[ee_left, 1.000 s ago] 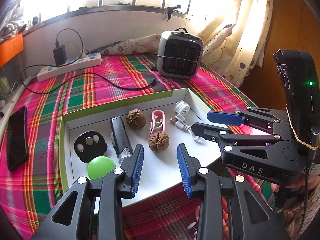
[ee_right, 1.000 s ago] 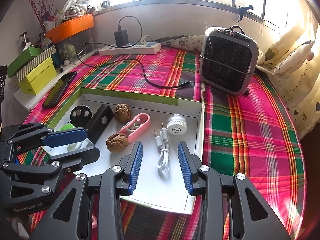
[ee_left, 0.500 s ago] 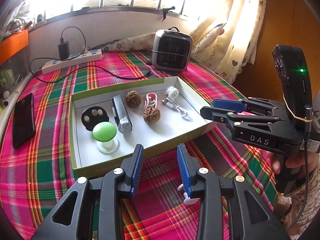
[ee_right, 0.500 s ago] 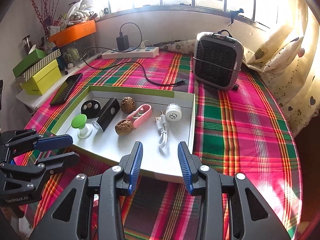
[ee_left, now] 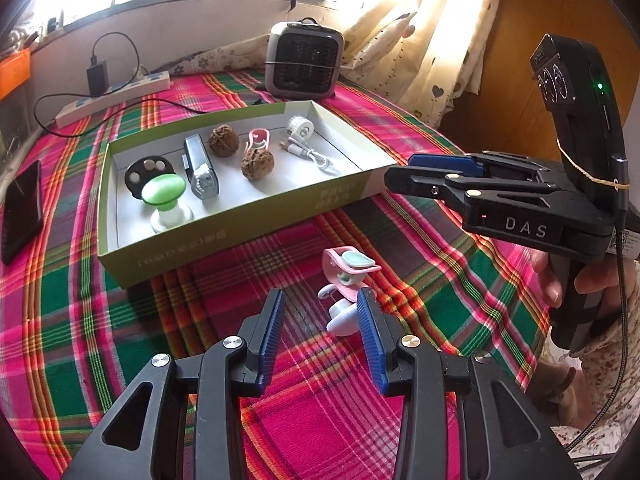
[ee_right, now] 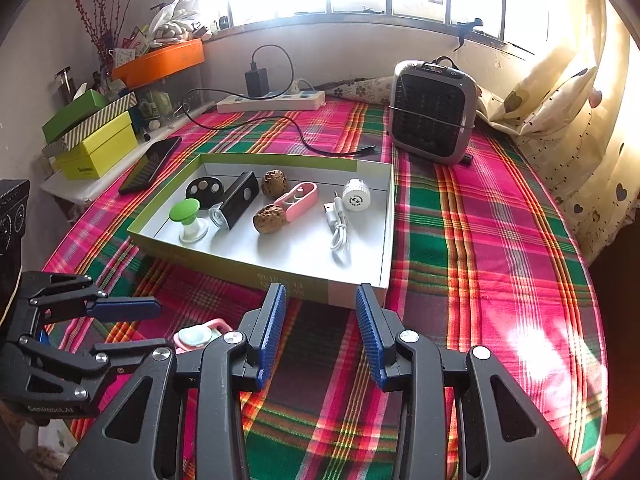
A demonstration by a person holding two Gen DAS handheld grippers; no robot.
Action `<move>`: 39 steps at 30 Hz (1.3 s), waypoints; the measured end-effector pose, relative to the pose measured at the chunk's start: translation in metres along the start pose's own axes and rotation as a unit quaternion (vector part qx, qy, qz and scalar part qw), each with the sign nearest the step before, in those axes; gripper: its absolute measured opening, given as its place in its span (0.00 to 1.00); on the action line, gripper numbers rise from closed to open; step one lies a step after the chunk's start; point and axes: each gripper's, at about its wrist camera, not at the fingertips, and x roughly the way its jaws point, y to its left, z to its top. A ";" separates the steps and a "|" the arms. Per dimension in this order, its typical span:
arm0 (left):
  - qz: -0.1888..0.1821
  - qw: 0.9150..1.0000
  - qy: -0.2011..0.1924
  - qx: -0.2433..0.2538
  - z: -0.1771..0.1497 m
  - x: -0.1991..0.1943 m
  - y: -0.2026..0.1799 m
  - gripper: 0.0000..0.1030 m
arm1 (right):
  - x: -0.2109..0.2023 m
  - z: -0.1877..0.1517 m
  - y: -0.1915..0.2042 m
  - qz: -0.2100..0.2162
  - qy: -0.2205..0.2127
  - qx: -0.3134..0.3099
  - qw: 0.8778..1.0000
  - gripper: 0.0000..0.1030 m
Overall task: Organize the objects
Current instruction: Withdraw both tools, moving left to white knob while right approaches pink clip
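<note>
Left gripper (ee_left: pixel 320 312) tilts down toward the plaid cloth (ee_left: pixel 280 420), short of the green box (ee_left: pixel 240 236), jaws opening, nothing pinched between the pads. Right gripper (ee_right: pixel 320 312) sits at a similar downward tilt, just short of the box's near-right corner, jaws parted and empty. Hand (ee_left: pixel 592 280) wraps the right grip handle, sleeve below.

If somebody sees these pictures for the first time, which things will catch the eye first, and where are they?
First comes the bright plaid cloth over the whole surface, and in its middle the shallow green box holding small items such as two walnuts and a white cable. At the far edge by the window stands a grey heater. Near the left gripper, whose jaws are opening, a pink and white toy lies outside the box.
</note>
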 end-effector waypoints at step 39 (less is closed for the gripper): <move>0.035 0.999 -0.012 -0.030 -0.013 0.001 0.017 0.21 | 0.005 -0.020 0.024 0.035 0.023 0.006 0.999 0.37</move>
